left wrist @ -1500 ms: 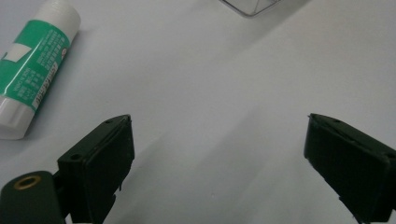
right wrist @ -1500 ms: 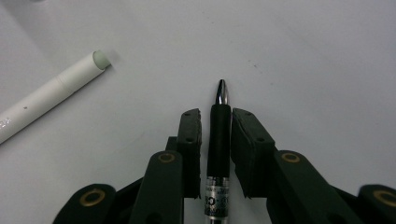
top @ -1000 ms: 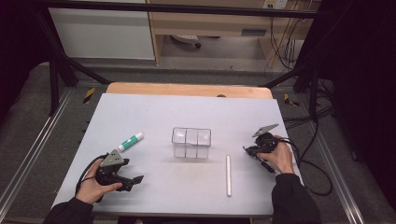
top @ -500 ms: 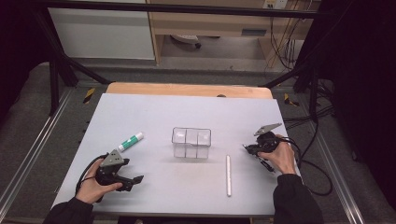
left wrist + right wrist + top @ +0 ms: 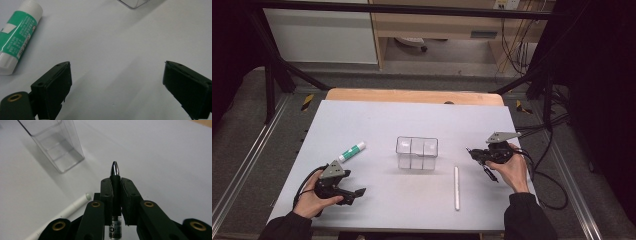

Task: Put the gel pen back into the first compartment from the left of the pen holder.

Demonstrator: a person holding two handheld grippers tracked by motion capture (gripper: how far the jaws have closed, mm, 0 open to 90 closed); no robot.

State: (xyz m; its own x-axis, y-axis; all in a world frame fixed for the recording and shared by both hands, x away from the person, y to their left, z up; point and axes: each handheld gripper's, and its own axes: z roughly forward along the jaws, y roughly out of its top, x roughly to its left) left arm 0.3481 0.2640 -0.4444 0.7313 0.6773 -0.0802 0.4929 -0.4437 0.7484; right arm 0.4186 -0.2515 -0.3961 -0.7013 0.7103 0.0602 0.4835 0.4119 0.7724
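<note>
Right gripper view: a black pen [image 5: 115, 180] is clamped by the right gripper [image 5: 115, 185], while the left gripper [image 5: 117, 82] is spread wide near the table's [image 5: 377, 120] front-left corner.

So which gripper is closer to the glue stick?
Left. The left gripper sits just below the glue stick; the right gripper is far across, past the clear box.

The counter [image 5: 377, 120] has a pale grey top with a wooden strip along its far edge. A clear box [image 5: 417, 153] stands near the middle. A green glue stick [image 5: 352, 151] lies to its left, and a white pen [image 5: 456, 187] lies right of it, nearer.
</note>
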